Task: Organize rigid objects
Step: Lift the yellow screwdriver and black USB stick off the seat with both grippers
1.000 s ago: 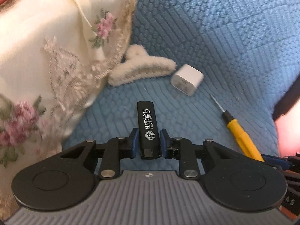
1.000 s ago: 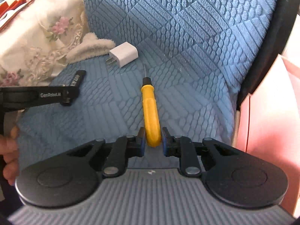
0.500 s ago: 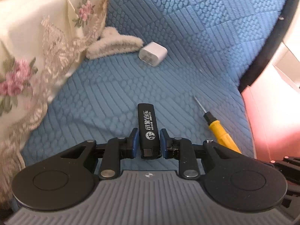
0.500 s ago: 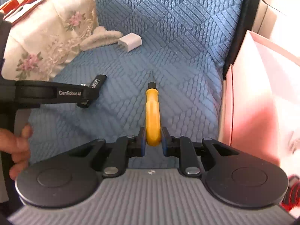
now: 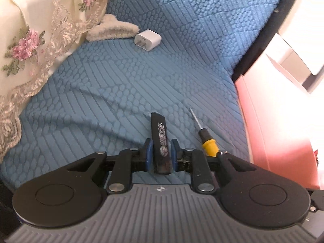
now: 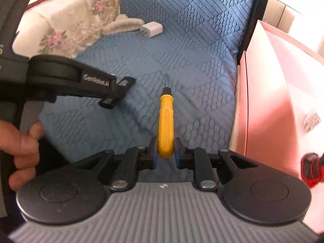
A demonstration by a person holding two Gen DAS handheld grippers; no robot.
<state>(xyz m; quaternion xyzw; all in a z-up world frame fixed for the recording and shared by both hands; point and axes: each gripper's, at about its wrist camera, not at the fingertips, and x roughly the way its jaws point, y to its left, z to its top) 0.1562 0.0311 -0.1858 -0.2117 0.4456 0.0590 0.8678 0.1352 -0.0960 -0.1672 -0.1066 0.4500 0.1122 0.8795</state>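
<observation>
Underneath everything spreads the blue quilted cushion (image 5: 141,77), with a floral lace cloth (image 5: 30,30) draped at its left and a pink box (image 6: 269,101) at its right. Far back lie a fluffy hair claw (image 5: 113,30) and a white charger (image 5: 148,39), just beside each other. My left tool (image 5: 161,154) grips the black lighter (image 5: 160,141); my right tool (image 6: 165,154) pinches the yellow screwdriver (image 6: 166,125), both above the cushion.
</observation>
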